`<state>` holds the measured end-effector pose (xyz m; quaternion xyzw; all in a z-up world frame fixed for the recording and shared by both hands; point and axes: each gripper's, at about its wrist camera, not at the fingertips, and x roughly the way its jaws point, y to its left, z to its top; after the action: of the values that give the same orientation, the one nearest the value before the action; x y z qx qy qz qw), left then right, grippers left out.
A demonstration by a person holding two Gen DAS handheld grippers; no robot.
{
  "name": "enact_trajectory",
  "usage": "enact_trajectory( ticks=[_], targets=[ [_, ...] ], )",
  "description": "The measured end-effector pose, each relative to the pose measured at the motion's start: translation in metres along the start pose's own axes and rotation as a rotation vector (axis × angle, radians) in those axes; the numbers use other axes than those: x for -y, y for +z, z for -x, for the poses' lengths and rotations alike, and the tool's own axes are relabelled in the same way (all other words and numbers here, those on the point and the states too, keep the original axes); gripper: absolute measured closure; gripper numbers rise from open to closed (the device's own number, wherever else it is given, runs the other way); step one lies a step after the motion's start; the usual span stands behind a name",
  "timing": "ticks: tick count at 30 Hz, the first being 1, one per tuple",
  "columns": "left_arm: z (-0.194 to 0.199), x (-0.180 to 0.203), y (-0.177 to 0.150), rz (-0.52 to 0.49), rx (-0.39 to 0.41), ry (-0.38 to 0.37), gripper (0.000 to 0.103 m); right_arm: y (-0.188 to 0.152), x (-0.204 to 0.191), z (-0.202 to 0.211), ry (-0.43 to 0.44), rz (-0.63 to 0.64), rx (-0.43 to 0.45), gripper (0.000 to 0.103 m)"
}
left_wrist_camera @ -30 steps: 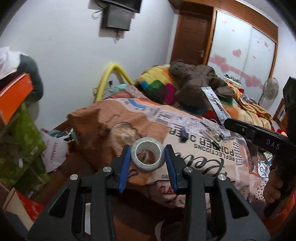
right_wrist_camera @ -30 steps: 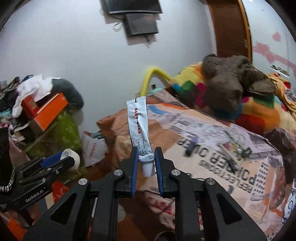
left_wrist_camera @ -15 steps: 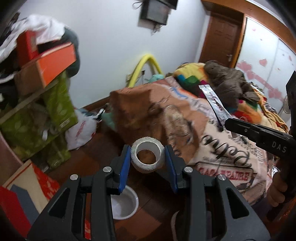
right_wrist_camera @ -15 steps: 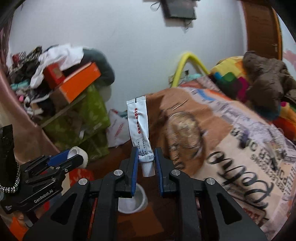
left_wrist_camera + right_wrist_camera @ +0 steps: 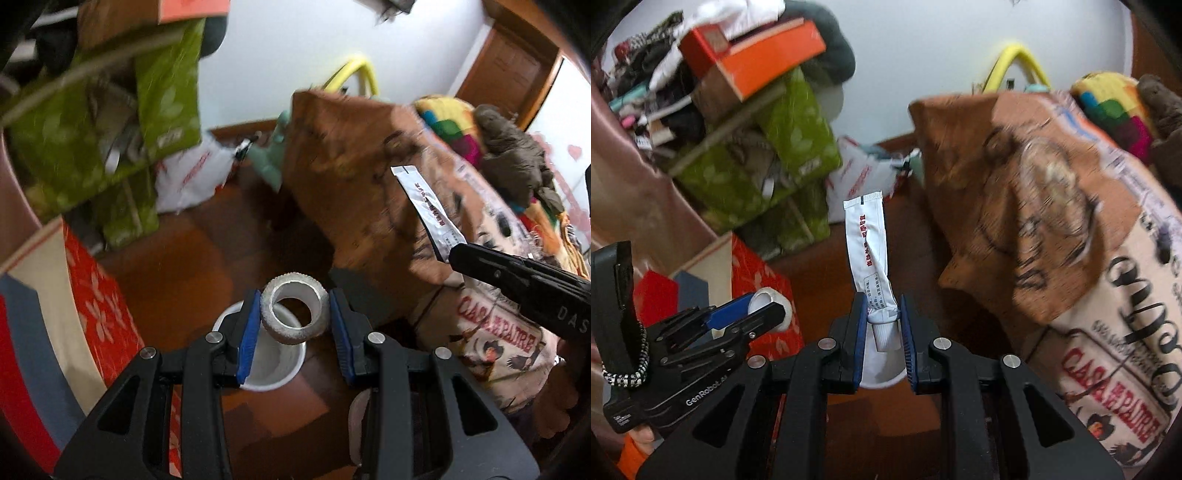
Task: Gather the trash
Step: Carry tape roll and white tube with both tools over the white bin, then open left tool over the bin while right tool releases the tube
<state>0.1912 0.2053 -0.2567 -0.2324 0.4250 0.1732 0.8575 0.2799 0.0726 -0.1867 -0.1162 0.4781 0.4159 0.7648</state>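
Left tool (image 5: 293, 321): clenched on a grey tape roll (image 5: 294, 313), held above the white cup (image 5: 271, 363) on the wooden floor (image 5: 177, 273).
Right tool (image 5: 882, 325): grasping a squeezed white tube (image 5: 868, 254) near its cap, tail upright.
Surroundings: printed bedspread (image 5: 1082, 236) hangs at the bed's edge; red box (image 5: 88, 306) beside the cup.

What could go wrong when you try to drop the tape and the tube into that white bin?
The tape roll in the left gripper looks nearly as wide as the white bin's mouth, so it might clip the rim and bounce onto the floor.

The long tube, pinched near its cap by the right gripper, sticks up tall and could topple outside the bin.

Both grippers crowd one small opening and might bump.
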Motion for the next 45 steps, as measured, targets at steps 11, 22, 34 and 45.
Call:
enact_trajectory(
  ticks=[11,22,34,45],
  targets=[
    [-0.071,-0.037,-0.032,0.085,-0.184,0.033,0.066,-0.023,0.002,-0.097,0.025,-0.023,-0.218,0.087],
    [-0.15,-0.057,-0.05,0.128,-0.37,0.074,0.066,-0.034,0.009,-0.161,0.083,-0.053,-0.354,0.086],
    [-0.181,-0.067,-0.059,0.185,-0.434,0.051,0.066,-0.036,0.014,-0.172,0.09,-0.072,-0.378,0.078],
    [-0.179,-0.058,-0.055,0.148,-0.441,0.056,0.061,-0.035,0.014,-0.16,0.025,-0.033,-0.345,0.075]
  ],
)
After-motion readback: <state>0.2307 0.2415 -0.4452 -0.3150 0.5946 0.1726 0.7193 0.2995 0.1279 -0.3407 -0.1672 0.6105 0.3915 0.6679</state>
